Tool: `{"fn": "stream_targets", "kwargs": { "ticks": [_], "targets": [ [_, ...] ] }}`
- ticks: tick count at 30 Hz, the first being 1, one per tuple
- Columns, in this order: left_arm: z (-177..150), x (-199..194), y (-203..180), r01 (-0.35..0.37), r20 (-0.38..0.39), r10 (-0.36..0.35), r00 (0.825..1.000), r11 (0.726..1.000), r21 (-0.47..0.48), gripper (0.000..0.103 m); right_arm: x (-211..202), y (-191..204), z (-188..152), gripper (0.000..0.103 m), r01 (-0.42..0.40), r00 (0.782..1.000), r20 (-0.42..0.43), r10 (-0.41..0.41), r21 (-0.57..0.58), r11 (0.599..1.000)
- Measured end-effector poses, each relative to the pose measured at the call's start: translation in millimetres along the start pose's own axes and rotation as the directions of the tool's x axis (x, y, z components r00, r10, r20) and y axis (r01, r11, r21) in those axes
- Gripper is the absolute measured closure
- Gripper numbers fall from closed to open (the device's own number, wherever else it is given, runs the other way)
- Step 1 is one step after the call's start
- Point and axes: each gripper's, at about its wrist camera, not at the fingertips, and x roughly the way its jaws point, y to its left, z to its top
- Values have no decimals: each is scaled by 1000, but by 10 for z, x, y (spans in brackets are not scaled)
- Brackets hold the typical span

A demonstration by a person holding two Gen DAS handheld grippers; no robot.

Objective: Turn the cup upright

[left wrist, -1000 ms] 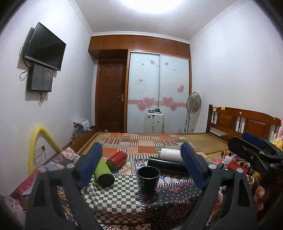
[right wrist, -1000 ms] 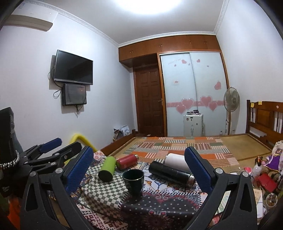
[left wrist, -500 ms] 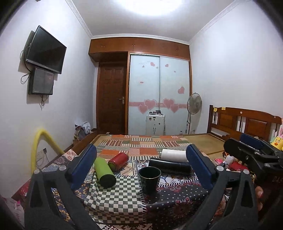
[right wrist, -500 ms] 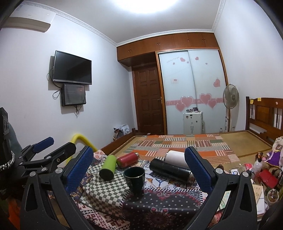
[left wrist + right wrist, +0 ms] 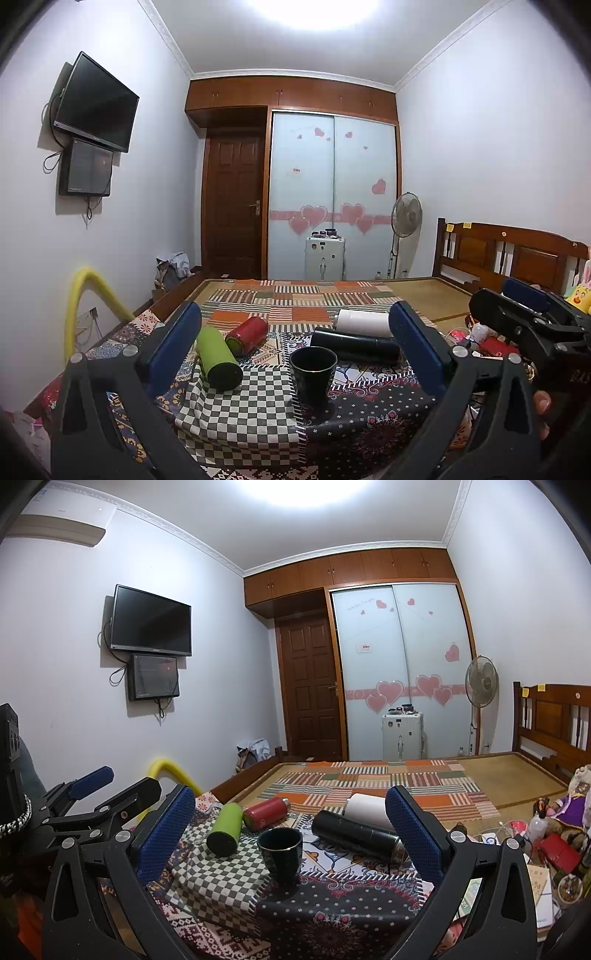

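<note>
Well, cup (image 5: 313,373) upright btwn spread fingers (image 5: 173,347), untouched.

cup (image 5: 313,373) | dark green-black, tapered | upright, mouth up | on patterned cloth (image 5: 369,413)

Cup (image 5: 313,373) stands upright on the cloth-covered surface (image 5: 369,417), mouth up, near the front edge, roughly centred between the tips of both tongs in each wrist view. Left of the cup: one bottle (image 5: 218,358) lying on its side, base toward the camera. Just behind and right of that bottle: a second bottle (image 5: 246,335), also on its side. Behind and right of the cup: a long flask (image 5: 354,345) lying crosswise. Directly behind the flask: a roll-shaped container (image 5: 364,322), on its side. Cup is apart from all four. Bed (image 5: 424,295) extends behind the surface; headboard (image 5: 509,254) on the right; fan (image 5: 405,218) behind the bed, by the wardrobe (image 5: 332,192).
</note>
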Motion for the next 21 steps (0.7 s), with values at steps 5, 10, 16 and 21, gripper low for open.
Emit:
{"fn": "stream_targets", "kwargs": {
  "ticks": [5,10,16,21],
  "targets": [
    [-4,6,-1,0,1,0,1000,1000,0,0,-8,3,-3,0,1,1000,1,-1,-1,1000],
    [-1,9,-6,3,0,-3,1000,1000,2,0,-8,3,-2,0,2,1000,1,-2,-1,1000],
    [1,18,-3,2,-1,-2,1000,1000,0,0,-7,-5,11,0,5,1000,1,-5,-1,1000],
    [1,27,-6,3,-4,-3,1000,1000,-1,0,-8,-6,12,0,5,1000,2,-5,-1,1000]
  ]
}}
